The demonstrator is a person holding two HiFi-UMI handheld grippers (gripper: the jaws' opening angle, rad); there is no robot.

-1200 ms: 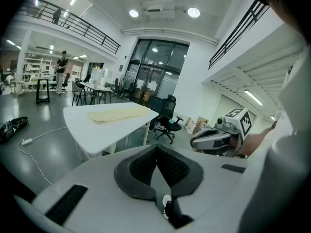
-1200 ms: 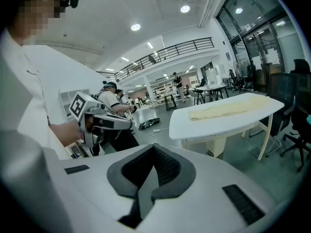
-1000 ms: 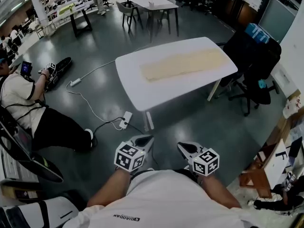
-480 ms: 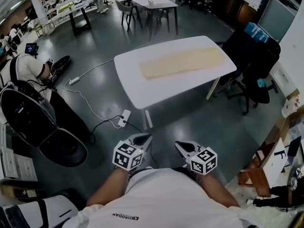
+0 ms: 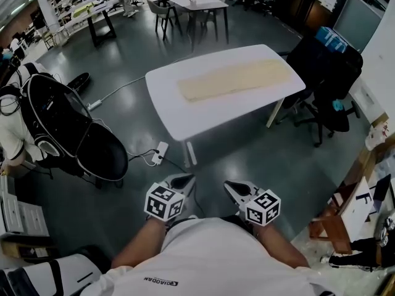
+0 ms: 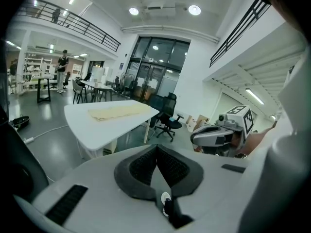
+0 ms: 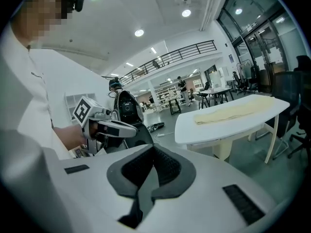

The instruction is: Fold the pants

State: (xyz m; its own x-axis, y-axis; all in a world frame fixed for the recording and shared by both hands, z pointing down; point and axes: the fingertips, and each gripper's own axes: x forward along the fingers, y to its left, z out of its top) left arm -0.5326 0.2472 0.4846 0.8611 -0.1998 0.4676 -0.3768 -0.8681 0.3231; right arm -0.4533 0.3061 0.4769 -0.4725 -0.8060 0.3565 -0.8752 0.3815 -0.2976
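Left hand-held gripper (image 5: 185,181) and right hand-held gripper (image 5: 232,188), jaws pressed together, held at waist.

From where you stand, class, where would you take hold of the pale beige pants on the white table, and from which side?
Probably one short end of the pale beige fabric pants, pinched at both corners, coming from the white table at its near long edge: they lie flat, stretched lengthwise.

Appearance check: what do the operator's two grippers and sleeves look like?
Both the left gripper and the right gripper have pale grey-white shells tapering to a wedge, lined with dark ribbed pads. Each carries a white cube printed with black square markers. No cables show. The person wears a white short-sleeved top with small dark lettering.
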